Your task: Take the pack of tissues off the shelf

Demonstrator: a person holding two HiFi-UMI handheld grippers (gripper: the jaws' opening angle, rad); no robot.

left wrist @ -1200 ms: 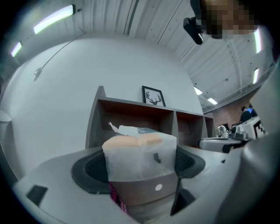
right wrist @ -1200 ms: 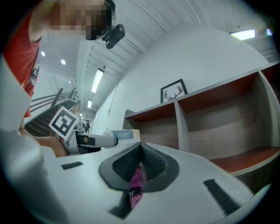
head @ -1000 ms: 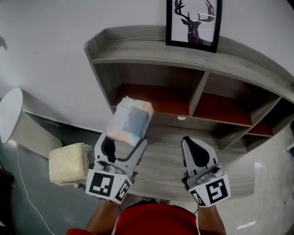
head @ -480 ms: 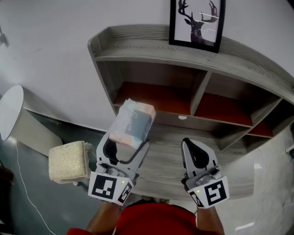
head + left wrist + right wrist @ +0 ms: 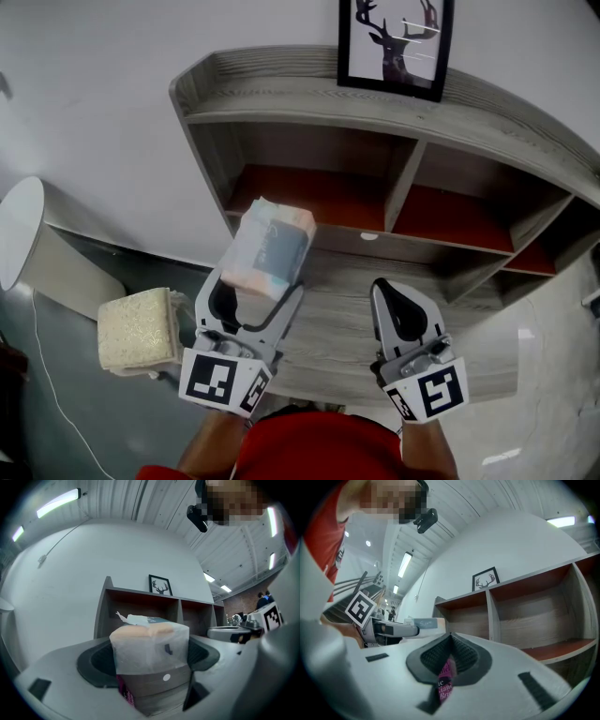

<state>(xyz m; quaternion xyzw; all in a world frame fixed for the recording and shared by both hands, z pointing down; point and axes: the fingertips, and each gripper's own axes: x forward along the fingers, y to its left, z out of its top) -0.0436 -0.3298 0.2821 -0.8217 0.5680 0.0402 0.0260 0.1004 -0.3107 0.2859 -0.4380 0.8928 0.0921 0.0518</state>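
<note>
**Tissue pack held in front of the shelf in the left tool**

Head view: The left tool (image 5: 255,283) is clamped on the pack of tissues (image 5: 269,246). It is a soft block in clear wrap with a grey-blue label and peach-toned ends, held up in front of the left bay of the grey shelf (image 5: 309,89). The right tool (image 5: 388,291) sits beside it, jaws together. A framed deer picture (image 5: 394,42) stands on the shelf top, and a pale yellow block (image 5: 139,330) lies lower left.

Left gripper view: Only here is the grip plain. Both ribbed pads press the pack's (image 5: 150,639) sides, its crinkled wrap bulging above the left tool (image 5: 150,657), and the shelf (image 5: 140,606) stands well behind.

Right gripper view: The right tool's (image 5: 450,656) jaws meet with nothing held. A magenta printed label (image 5: 445,679) shows at the seam. The pack (image 5: 419,622) appears side-on at left, the shelf's (image 5: 525,620) bays bare.
</note>
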